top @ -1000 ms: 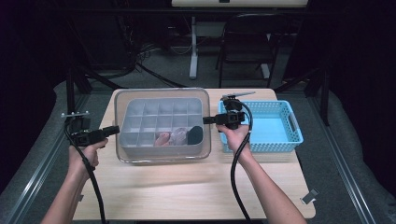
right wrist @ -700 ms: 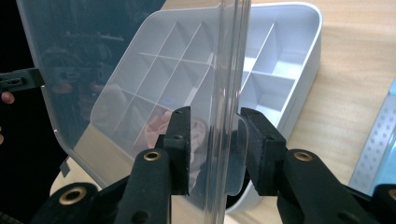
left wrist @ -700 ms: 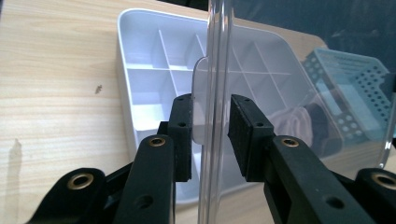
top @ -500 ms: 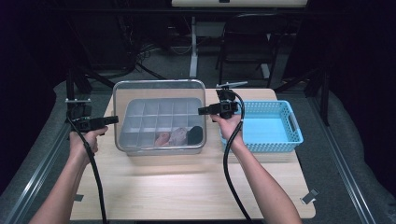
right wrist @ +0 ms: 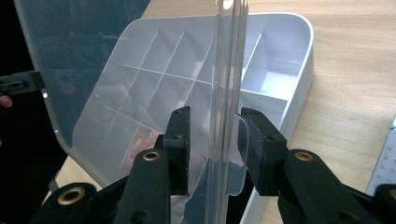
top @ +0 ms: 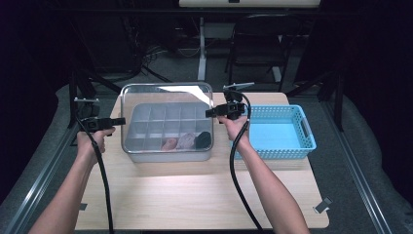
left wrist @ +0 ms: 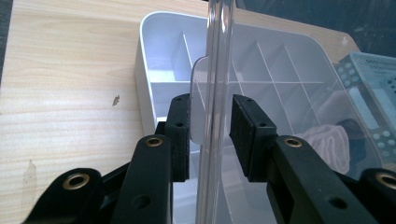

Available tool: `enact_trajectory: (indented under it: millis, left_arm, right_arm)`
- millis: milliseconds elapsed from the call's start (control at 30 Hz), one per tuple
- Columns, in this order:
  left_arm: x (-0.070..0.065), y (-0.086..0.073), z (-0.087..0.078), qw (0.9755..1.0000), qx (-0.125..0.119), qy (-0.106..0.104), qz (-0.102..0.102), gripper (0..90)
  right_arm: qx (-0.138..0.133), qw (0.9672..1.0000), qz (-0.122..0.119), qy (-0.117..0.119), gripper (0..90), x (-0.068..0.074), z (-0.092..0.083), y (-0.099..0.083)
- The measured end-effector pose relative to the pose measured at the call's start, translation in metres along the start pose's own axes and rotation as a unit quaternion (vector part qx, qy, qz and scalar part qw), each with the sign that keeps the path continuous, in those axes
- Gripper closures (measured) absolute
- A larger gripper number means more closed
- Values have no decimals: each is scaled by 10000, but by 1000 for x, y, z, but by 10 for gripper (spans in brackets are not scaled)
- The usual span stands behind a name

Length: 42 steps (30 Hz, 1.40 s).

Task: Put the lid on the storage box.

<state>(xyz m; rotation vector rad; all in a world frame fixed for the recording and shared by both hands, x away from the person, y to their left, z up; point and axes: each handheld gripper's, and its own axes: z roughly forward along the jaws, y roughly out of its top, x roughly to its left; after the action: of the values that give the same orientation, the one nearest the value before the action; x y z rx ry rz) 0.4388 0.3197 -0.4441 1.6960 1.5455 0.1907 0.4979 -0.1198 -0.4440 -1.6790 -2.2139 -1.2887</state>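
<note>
A clear plastic lid [top: 165, 95] hangs tilted above a white compartment box [top: 168, 155] on the wooden table. My left gripper [top: 122, 120] grips the lid's left edge and my right gripper [top: 208, 113] grips its right edge. In the left gripper view the jaws of my left gripper [left wrist: 210, 135] are shut on the lid's rim [left wrist: 217, 56] and its small tab, with the box [left wrist: 144, 84] below. In the right gripper view my right gripper [right wrist: 214, 147] clamps the lid [right wrist: 140, 70] the same way. Pink, white and black cloth pieces [top: 186, 141] lie in the box's front compartments.
A light blue perforated basket [top: 304, 146] stands right of the box, close behind my right hand. Bare wooden tabletop [top: 195, 195] stretches in front of the box. Dark floor, cables and a chair lie beyond the table's far edge.
The lid has come up off the box and moved toward the far side of the table. Both hands travelled away from me with it, keeping their grip.
</note>
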Motion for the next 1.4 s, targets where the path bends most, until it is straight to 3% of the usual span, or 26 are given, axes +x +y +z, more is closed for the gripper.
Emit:
enact_trajectory:
  millis: [567, 900, 1033, 1133, 1200, 1267, 1400]
  left_arm:
    - [8, 2, 16, 9999, 87, 55, -73, 680]
    - [21, 0, 35, 9989, 243, 13, -391, 659]
    - [24, -4, 46, 9983, 319, 128, -470, 610]
    - [22, -6, 48, 9985, 333, 245, -346, 579]
    - [21, -7, 47, 9985, 382, 266, -273, 547]
    - [18, -9, 47, 9984, 426, 353, -68, 545]
    - [16, -13, 46, 9982, 497, 337, 33, 563]
  right_arm:
    - [46, 9997, 182, -166, 605, -8, 20, 1]
    - [115, 9993, 266, -215, 556, -19, 39, -2]
    - [161, 9991, 317, -216, 526, -27, 52, -6]
    - [158, 9991, 256, -312, 531, -25, 53, -5]
    - [177, 9970, 50, -757, 544, -22, 52, -6]
    - [222, 9964, 21, -824, 542, -24, 51, -8]
    - [250, 9967, -54, -771, 559, -27, 51, -15]
